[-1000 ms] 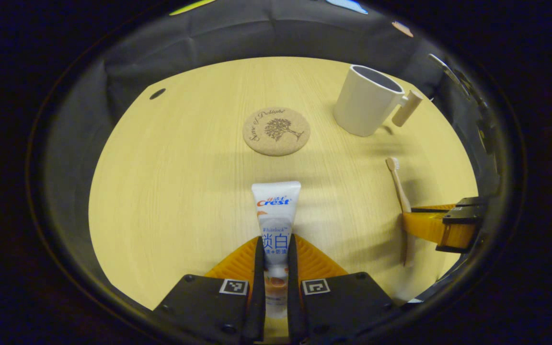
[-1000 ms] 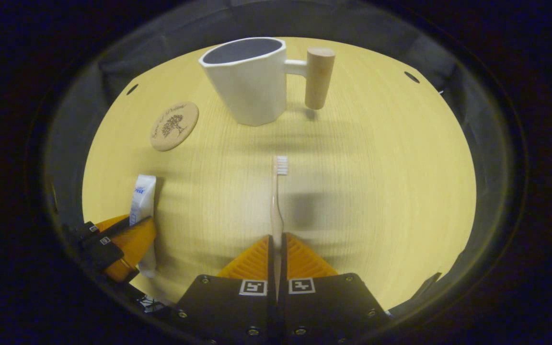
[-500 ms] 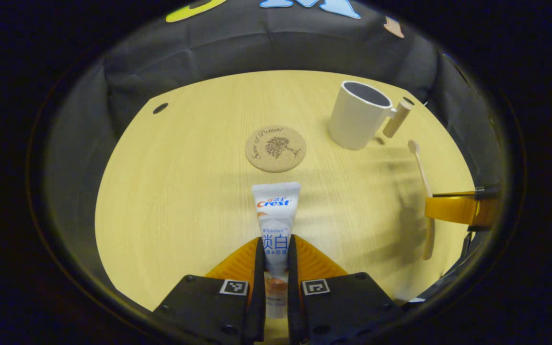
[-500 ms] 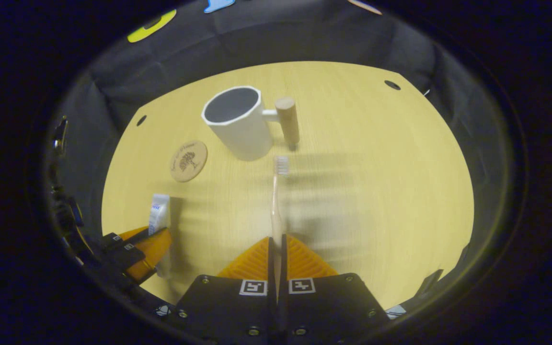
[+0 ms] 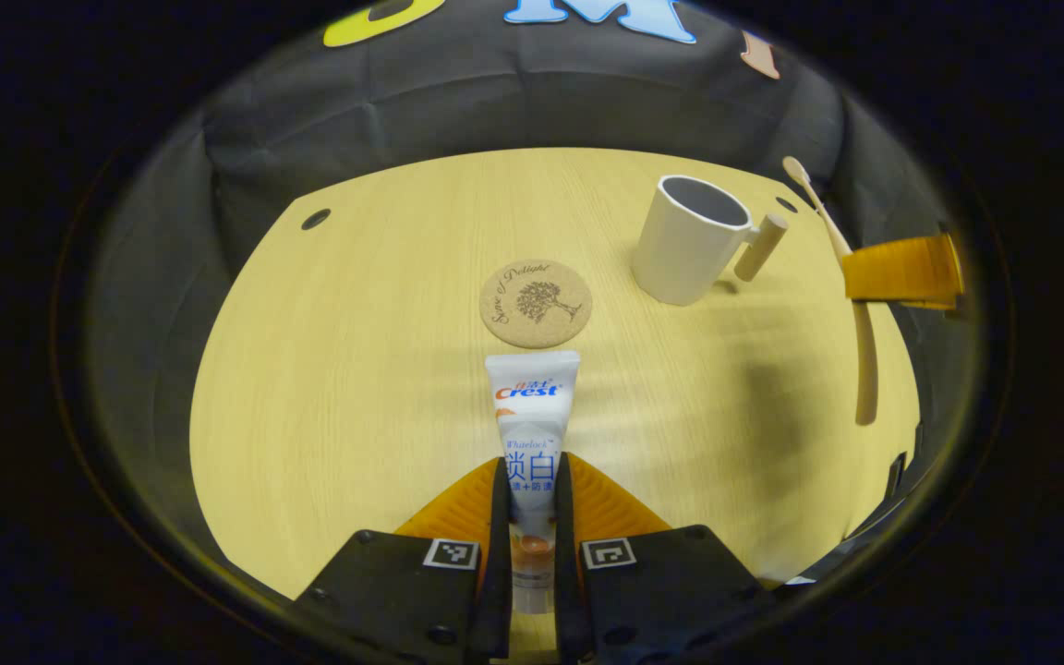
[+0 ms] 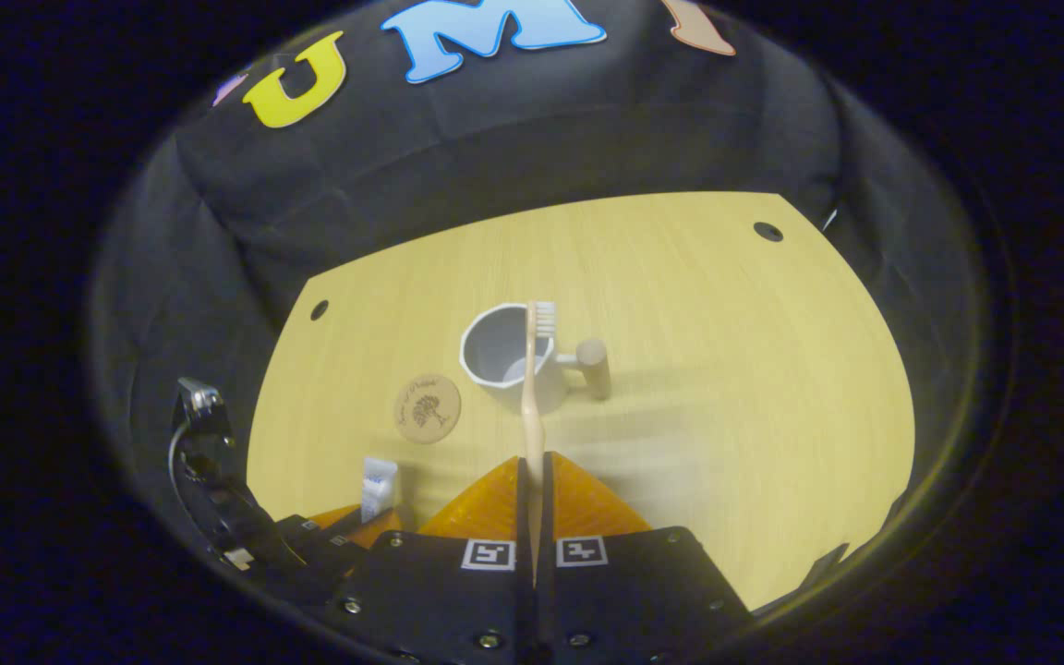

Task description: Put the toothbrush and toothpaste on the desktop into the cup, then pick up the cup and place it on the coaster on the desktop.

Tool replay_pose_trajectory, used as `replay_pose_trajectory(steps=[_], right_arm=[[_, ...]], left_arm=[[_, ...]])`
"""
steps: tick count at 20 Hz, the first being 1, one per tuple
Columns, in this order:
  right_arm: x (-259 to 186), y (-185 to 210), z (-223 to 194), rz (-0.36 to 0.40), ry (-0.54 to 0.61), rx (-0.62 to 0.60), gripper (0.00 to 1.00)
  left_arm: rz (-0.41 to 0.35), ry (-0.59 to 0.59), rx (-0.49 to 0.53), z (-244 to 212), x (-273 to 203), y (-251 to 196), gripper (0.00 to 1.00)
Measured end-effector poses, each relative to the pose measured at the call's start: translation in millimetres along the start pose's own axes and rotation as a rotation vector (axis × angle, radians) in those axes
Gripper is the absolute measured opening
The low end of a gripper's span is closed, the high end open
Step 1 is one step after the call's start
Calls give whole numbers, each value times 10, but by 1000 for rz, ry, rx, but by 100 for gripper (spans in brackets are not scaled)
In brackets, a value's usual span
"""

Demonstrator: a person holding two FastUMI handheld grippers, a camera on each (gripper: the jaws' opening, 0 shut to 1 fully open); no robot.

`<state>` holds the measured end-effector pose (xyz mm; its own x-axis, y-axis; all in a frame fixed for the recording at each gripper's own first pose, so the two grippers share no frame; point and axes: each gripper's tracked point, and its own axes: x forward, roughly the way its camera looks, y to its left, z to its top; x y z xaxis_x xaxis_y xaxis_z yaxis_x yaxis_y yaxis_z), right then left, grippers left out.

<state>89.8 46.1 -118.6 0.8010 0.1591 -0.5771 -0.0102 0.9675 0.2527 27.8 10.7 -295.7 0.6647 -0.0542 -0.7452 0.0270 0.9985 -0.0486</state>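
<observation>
The toothpaste [image 5: 532, 420] tube's cap end is buried between the left gripper [image 5: 527, 499] fingers. At three o'clock in the left gripper view, the right gripper [image 5: 901, 270] is cut off by the edge. The toothbrush [image 6: 532, 388] handle's lower end vanishes between closed fingers.

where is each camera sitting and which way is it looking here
Left gripper view: rides on the left tool, low over the desktop, looking along the toothpaste it grips toward the coaster; its own two fingers show at the bottom.
Right gripper view: rides on the right tool, higher up, looking down past the toothbrush it grips at the cup; own fingers at the bottom.
Shared: cup, coaster, desktop, toothpaste, toothbrush, and each other's tool.
</observation>
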Motion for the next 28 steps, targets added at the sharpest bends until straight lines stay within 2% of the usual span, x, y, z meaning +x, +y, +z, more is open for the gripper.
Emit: replay_pose_trajectory(steps=[9,13,21,28], right_arm=[[257,201,856,59,-145,109,2],[450,218,1138,62,-184,141,2],[965,131,1233,20,-191,135,2],[1028,93,1149,-30,-216,39,2]], left_arm=[[3,17,-13,-54,22,40,27],[13,24,-24,-22,-17,34,27],[31,25,-36,-14,-90,0,27],[48,19,-47,115,-264,99,27]])
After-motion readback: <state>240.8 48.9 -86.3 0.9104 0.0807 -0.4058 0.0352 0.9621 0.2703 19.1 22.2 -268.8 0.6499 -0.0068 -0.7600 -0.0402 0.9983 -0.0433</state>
